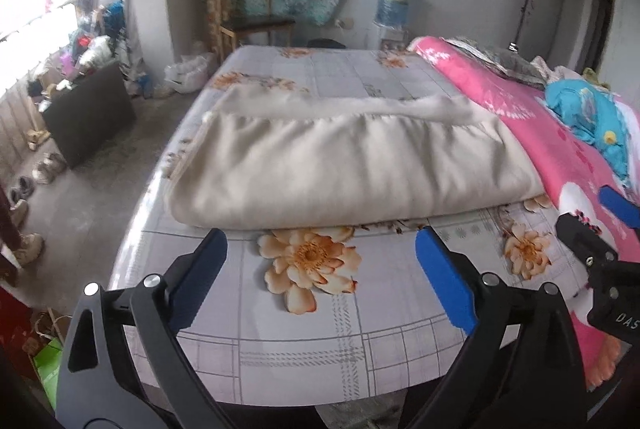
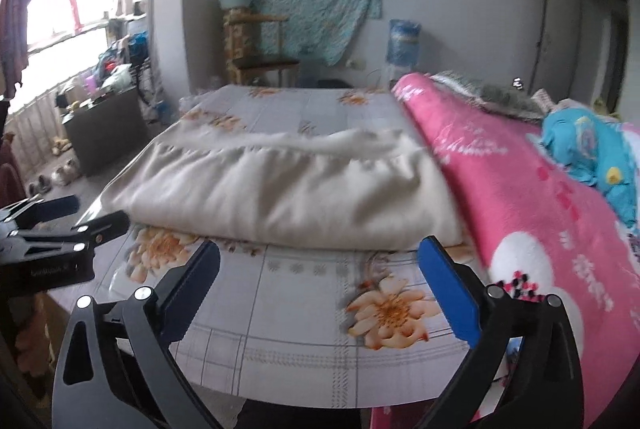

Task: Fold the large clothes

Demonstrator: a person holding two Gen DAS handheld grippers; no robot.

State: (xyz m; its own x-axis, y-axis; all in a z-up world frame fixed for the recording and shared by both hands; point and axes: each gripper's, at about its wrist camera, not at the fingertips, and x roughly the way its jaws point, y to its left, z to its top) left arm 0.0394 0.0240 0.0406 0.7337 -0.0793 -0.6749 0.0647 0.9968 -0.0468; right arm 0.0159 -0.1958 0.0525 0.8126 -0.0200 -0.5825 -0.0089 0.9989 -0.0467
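A large cream garment (image 1: 352, 165) lies folded into a thick oblong across the bed, its white fleecy edge along the far side. It also shows in the right wrist view (image 2: 280, 197). My left gripper (image 1: 320, 241) is open and empty, its blue fingertips just short of the garment's near fold. My right gripper (image 2: 320, 249) is open and empty too, just short of the same fold. The right gripper's fingers (image 1: 592, 241) show at the right edge of the left wrist view. The left gripper (image 2: 60, 225) shows at the left edge of the right wrist view.
The bed sheet (image 1: 304, 329) is grey with orange flowers. A pink blanket (image 2: 520, 189) and a blue bundle (image 2: 592, 149) lie along the bed's right side. Left of the bed are bare floor, shoes (image 1: 44, 169) and a dark cabinet (image 1: 88, 113). A chair (image 1: 256, 25) stands behind.
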